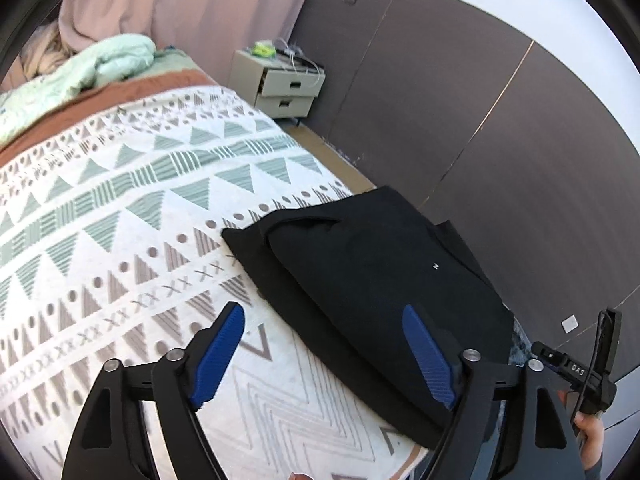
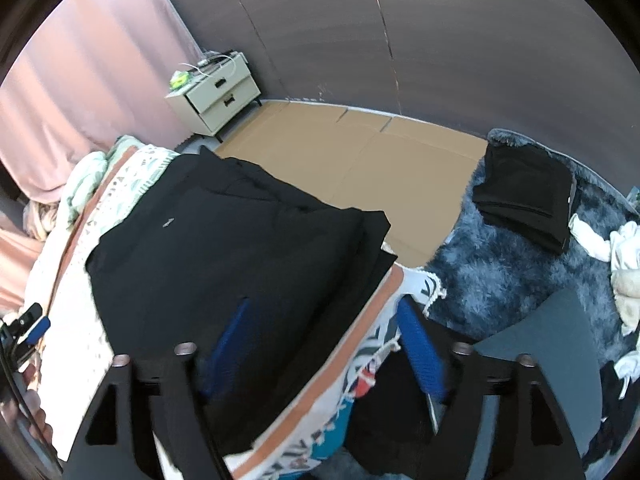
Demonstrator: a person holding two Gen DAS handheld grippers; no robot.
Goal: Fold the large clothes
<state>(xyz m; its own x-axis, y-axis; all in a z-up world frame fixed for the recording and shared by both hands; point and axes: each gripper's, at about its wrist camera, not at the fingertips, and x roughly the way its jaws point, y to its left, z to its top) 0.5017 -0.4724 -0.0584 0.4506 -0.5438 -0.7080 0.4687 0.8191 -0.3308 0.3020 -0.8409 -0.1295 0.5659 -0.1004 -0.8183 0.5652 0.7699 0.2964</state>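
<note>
A black garment (image 1: pixel 372 280) lies folded into a thick rectangle at the corner of the bed, on a white patterned blanket (image 1: pixel 120 208). My left gripper (image 1: pixel 324 354) hovers above its near edge, jaws wide, nothing between the blue pads (image 1: pixel 220 356). The same black garment (image 2: pixel 224 248) fills the middle of the right wrist view. My right gripper (image 2: pixel 324 348) hangs open over the bed's edge; its left pad is above the cloth, its right pad (image 2: pixel 420 352) is past the edge. Neither gripper touches the garment.
A beige nightstand (image 1: pixel 284 88) stands against the dark wall beside a pink curtain (image 1: pixel 224 8). A mint quilt (image 1: pixel 80 72) lies at the bed's head. On the fluffy blue rug (image 2: pixel 500 272) lie another folded black garment (image 2: pixel 524 196) and white clothes (image 2: pixel 624 256). Brown floor (image 2: pixel 360 160) lies beyond.
</note>
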